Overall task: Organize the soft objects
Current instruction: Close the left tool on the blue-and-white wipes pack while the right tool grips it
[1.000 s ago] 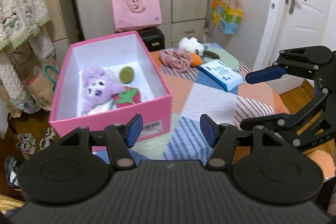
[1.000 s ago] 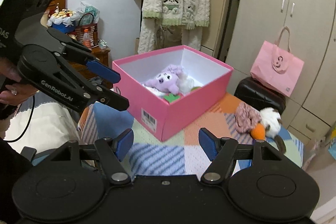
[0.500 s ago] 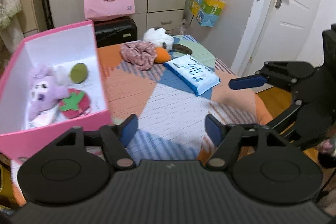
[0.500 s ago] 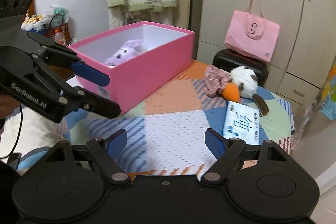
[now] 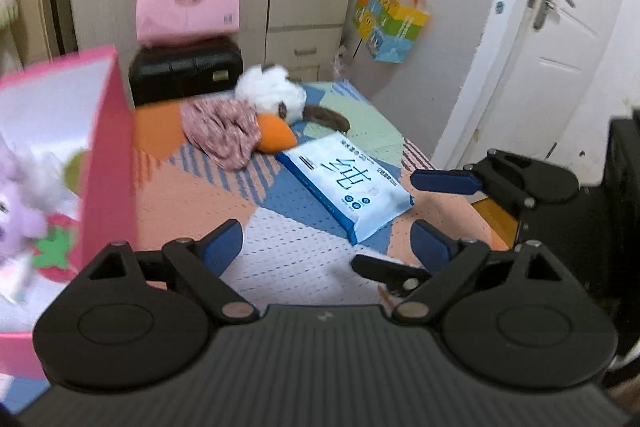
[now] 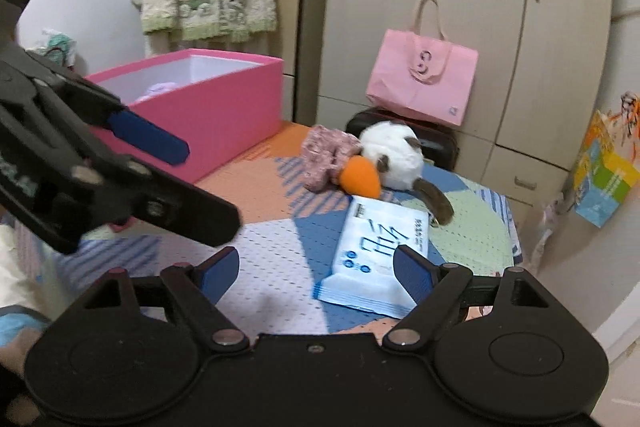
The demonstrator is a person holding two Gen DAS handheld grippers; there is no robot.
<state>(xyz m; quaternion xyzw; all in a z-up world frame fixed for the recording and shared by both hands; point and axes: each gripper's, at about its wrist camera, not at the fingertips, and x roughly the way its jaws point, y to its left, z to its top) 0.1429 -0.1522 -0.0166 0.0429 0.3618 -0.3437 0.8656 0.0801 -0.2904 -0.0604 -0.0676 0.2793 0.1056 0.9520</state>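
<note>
Showing: two hand-held grippers over a bed with a patchwork cover, both turned away from the box and toward loose items.
Left gripper: jaws wide apart with nothing between them; they have just been opening. It hangs above bare cover, the pack ahead and to its right.
Right gripper: jaws also wide and empty, just been opening. Its right finger overlaps the near edge of the pack in view; I cannot tell if it touches.
Pack: a flat blue-and-white soft tissue pack, lying on the cover, nearest of the loose items.
Duck: a white plush with an orange beak, lying beyond the pack, touching it or nearly so.
Cloth: a crumpled pink floral piece, pressed against the duck's beak side.
Box: pink, open-topped, at the left of the bed, well apart from the loose items. It already holds a purple plush and a strawberry toy.
Changed: a second ago both views centred on the box; now it sits at the left edge and the pack fills the middle.
Meaning: the grippers look ready for a fresh pickup, most likely the pack. Three soft things are left outside the box.
</note>
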